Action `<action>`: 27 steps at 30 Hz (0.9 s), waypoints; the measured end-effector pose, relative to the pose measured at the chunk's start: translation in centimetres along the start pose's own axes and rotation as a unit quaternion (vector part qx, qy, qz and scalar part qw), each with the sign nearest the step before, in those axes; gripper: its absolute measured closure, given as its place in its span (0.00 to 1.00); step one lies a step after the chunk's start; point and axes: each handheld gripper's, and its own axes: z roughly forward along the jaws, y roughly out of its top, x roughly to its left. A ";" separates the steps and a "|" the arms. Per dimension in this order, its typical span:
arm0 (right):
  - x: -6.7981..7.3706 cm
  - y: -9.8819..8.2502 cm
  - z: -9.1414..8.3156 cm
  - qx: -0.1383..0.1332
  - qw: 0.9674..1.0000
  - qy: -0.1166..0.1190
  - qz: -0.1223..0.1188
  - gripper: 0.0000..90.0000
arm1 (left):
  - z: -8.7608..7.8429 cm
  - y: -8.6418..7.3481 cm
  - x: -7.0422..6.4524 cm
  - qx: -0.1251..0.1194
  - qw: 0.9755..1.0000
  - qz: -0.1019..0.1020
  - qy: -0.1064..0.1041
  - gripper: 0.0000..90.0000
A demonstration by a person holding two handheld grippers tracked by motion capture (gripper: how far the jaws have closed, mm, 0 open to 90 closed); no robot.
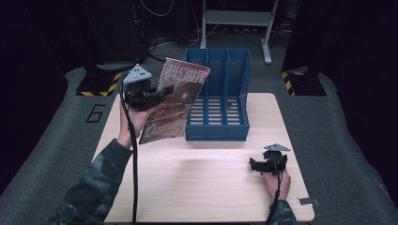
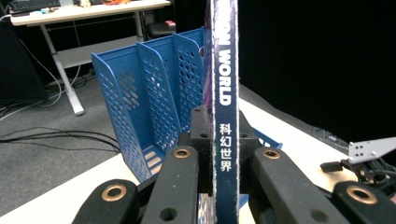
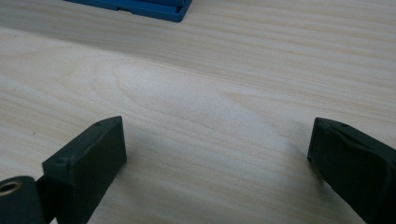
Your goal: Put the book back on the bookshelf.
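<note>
A magazine (image 1: 176, 101) with a red and brown cover is held upright above the table's left side. My left gripper (image 1: 162, 92) is shut on its spine edge. In the left gripper view the blue spine of the magazine (image 2: 225, 93) stands between the jaws of the left gripper (image 2: 223, 144). A blue file rack (image 1: 218, 96) with three slots stands at the table's back middle, just right of the magazine. My right gripper (image 1: 256, 165) rests low over the table at the front right, open, with bare wood between its jaws. The right gripper (image 3: 217, 144) holds nothing.
The light wood table (image 1: 206, 187) has free room in the middle and front. The file rack (image 2: 154, 98) shows behind the magazine, and its base corner (image 3: 140, 7) shows ahead of the right gripper. A desk frame (image 1: 234, 18) stands on the floor beyond the table.
</note>
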 end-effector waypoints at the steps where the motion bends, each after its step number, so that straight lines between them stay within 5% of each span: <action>1: 0.0 0.0 0.0 0.000 1.000 0.000 0.000 0.05 | 0.1 0.1 0.0 -0.001 1.000 0.000 0.003 0.93; 27: 0.0 0.0 0.0 0.000 1.000 0.001 -0.001 0.05 | 4.1 1.1 0.1 -0.033 0.998 -0.017 0.050 0.94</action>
